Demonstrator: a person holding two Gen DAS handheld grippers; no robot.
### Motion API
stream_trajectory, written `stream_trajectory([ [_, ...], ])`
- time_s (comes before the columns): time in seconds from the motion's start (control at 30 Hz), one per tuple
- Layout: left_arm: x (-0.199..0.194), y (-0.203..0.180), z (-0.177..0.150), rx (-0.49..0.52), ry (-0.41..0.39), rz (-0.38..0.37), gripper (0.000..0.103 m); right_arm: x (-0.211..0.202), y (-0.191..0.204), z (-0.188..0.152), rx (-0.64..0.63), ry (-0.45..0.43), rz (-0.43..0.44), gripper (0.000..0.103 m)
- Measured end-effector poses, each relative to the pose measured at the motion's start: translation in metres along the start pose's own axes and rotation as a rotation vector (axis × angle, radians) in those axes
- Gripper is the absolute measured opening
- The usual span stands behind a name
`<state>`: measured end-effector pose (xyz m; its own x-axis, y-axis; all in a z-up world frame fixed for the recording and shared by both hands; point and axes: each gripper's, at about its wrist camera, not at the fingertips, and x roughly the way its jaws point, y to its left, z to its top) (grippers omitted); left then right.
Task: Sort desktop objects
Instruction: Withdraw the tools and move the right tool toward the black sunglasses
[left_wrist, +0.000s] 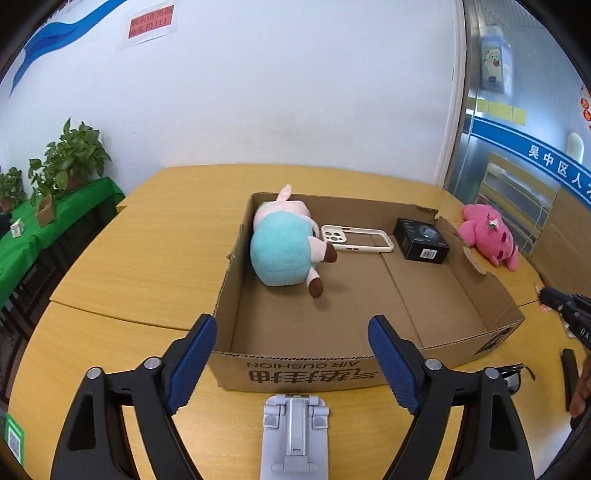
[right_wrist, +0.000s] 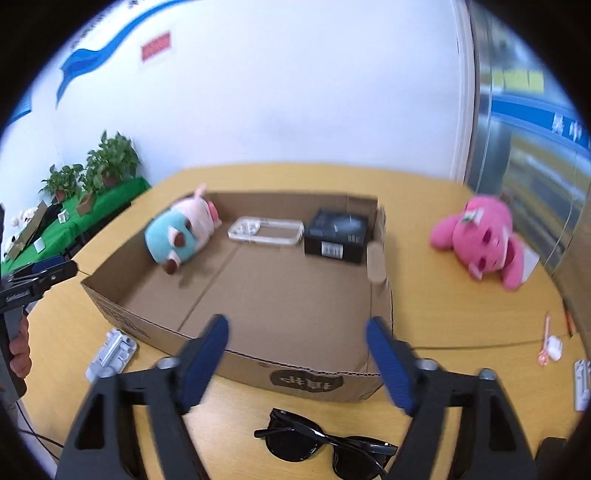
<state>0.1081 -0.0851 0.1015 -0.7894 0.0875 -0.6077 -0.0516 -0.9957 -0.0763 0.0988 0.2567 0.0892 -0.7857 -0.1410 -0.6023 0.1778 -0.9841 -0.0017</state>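
Note:
An open cardboard box (left_wrist: 491, 295) (right_wrist: 122, 306) on the wooden table holds a pig plush in a teal dress (left_wrist: 284, 247) (right_wrist: 181, 232), a white phone case (left_wrist: 354, 238) (right_wrist: 266, 230) and a small black box (left_wrist: 421, 240) (right_wrist: 336, 232). My left gripper (left_wrist: 291, 354) is open above a grey folding phone stand (left_wrist: 295, 435) (right_wrist: 110, 354) in front of the box. My right gripper (right_wrist: 297, 356) is open above black sunglasses (right_wrist: 325, 443) (left_wrist: 513, 376), nothing between its pads. A pink plush (left_wrist: 487, 232) (right_wrist: 484, 240) lies right of the box.
A small white earbud case with a pink strap (right_wrist: 552, 347) and a grey object (right_wrist: 581, 384) lie at the table's right. A green-covered side table with potted plants (left_wrist: 70, 158) (right_wrist: 103, 162) stands at the left. A glass partition (left_wrist: 517, 147) bounds the right.

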Motion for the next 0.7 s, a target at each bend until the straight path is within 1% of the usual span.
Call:
stream_trajectory([
  [0.03,0.001,-0.001,-0.002,0.002,0.014,0.001,0.016,-0.003,0.004,-0.003,-0.008,-0.002,0.006,0.008],
  [0.07,0.005,-0.001,-0.004,-0.006,0.053,-0.012,0.003,-0.006,0.006,-0.005,-0.003,-0.003,0.025,0.007],
  [0.1,0.008,-0.001,-0.007,-0.023,0.077,-0.028,0.002,-0.008,0.008,-0.008,0.006,-0.003,0.05,0.007],
  [0.13,0.008,-0.001,-0.011,-0.035,0.077,-0.027,0.002,-0.011,0.011,-0.012,0.012,-0.01,0.094,0.009],
  [0.17,0.006,-0.003,-0.014,-0.025,0.061,-0.011,0.002,-0.013,0.013,-0.015,0.009,-0.015,0.117,0.013],
  [0.2,0.004,-0.006,-0.017,-0.013,0.045,0.003,0.004,-0.014,0.016,-0.017,0.003,-0.021,0.124,0.035],
  [0.23,0.001,-0.009,-0.02,-0.007,0.035,0.007,0.02,-0.015,0.019,-0.021,-0.008,-0.029,0.105,0.069],
  [0.27,-0.001,-0.011,-0.022,-0.005,0.033,-0.001,0.058,-0.018,0.021,-0.024,-0.014,-0.038,0.089,0.082],
  [0.3,-0.003,-0.012,-0.023,-0.007,0.032,-0.011,0.083,-0.02,0.021,-0.026,-0.023,-0.054,0.075,0.085],
  [0.33,-0.007,-0.013,-0.025,-0.015,0.014,-0.012,0.097,-0.022,0.02,-0.029,-0.035,-0.055,0.076,0.085],
  [0.4,-0.017,-0.015,-0.029,-0.029,-0.041,-0.019,0.096,-0.02,0.015,-0.034,-0.049,-0.034,0.086,0.085],
  [0.43,-0.02,-0.016,-0.029,-0.028,-0.05,-0.026,0.096,-0.018,0.01,-0.037,-0.055,-0.017,0.089,0.085],
  [0.57,-0.022,-0.019,-0.035,-0.043,-0.036,-0.053,0.096,-0.001,-0.018,-0.059,-0.069,0.099,0.102,0.085],
  [0.63,-0.021,-0.021,-0.04,-0.06,-0.027,-0.073,0.096,0.016,-0.034,-0.076,-0.073,0.178,0.116,0.085],
  [0.7,-0.016,-0.024,-0.045,-0.075,-0.008,-0.097,0.096,0.033,-0.044,-0.09,-0.084,0.253,0.166,0.085],
])
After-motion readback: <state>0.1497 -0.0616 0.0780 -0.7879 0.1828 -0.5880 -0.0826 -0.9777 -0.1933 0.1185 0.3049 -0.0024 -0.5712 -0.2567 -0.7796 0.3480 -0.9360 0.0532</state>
